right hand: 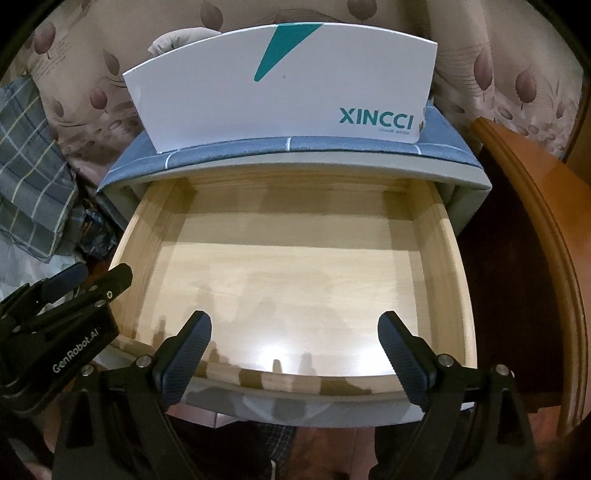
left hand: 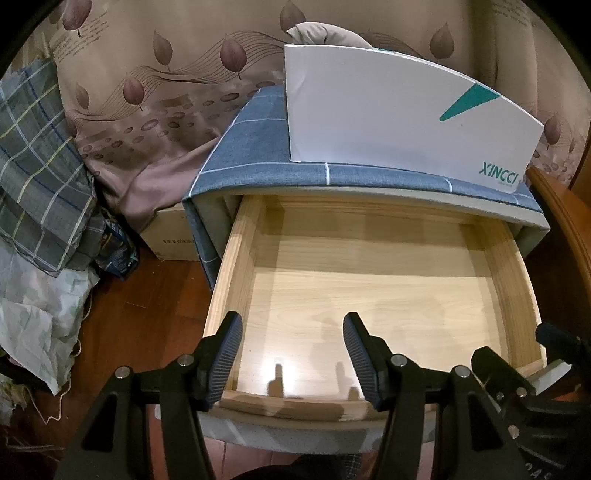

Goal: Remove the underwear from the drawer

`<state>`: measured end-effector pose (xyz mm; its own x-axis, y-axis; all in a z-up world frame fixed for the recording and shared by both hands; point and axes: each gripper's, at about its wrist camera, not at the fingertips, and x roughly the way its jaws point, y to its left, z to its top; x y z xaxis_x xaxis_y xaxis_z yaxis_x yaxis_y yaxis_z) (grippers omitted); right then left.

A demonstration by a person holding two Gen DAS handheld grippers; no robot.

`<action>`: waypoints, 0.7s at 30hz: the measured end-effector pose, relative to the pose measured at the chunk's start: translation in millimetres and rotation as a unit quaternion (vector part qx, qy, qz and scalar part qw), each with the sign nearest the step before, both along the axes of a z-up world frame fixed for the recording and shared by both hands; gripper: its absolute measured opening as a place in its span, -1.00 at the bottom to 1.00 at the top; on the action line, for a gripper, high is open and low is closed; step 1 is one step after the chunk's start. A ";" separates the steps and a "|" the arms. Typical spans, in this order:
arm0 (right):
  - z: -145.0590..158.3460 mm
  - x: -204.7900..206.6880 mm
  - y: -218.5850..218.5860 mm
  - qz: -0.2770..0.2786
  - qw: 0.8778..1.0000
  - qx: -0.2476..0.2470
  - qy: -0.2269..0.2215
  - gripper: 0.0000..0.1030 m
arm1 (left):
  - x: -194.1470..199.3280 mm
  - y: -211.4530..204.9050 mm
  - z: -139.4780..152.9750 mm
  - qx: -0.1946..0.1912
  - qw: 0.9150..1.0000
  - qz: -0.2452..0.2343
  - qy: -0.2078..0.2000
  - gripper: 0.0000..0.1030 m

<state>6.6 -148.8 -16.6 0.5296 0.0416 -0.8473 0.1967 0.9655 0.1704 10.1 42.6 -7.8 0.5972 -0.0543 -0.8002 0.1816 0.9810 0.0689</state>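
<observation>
Item: underwear — none to be seen in the open drawer (right hand: 295,280), whose pale wood floor lies bare in both wrist views.

Your only cloth candidate is the grey fabric bundle (left hand: 314,35) showing behind the white XINCCI box (left hand: 399,118) on the blue checked cabinet top (left hand: 251,147); whether it is the underwear you cannot tell. If it is, expect it light, soft and limp, likely to drape and slide: pinch a bunched fold, not a single edge. Your left gripper (left hand: 291,354) hangs over the drawer's front left part, jaws spread, nothing between them. Your right gripper (right hand: 295,350) hangs over the front rim, jaws wide apart, likewise holding nothing. Surroundings: leaf-print curtain (left hand: 166,92), plaid bedding (left hand: 37,166), wooden furniture edge (right hand: 535,240) at right.
</observation>
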 end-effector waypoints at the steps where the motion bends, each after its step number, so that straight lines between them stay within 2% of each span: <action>1: -0.5 0.1 0.0 0.000 1.000 0.001 0.001 0.75 | 0.1 -0.4 0.0 0.001 1.000 0.000 0.000 0.13; 21: -14.3 2.5 7.7 0.013 1.000 -0.007 0.025 0.75 | 0.4 -4.0 0.4 0.004 1.000 -0.006 0.001 0.13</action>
<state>9.1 -141.1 -31.0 0.4847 0.0418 -0.8737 0.1801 0.9727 0.1465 10.6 38.6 -7.4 0.5946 -0.0545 -0.8022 0.1927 0.9783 0.0764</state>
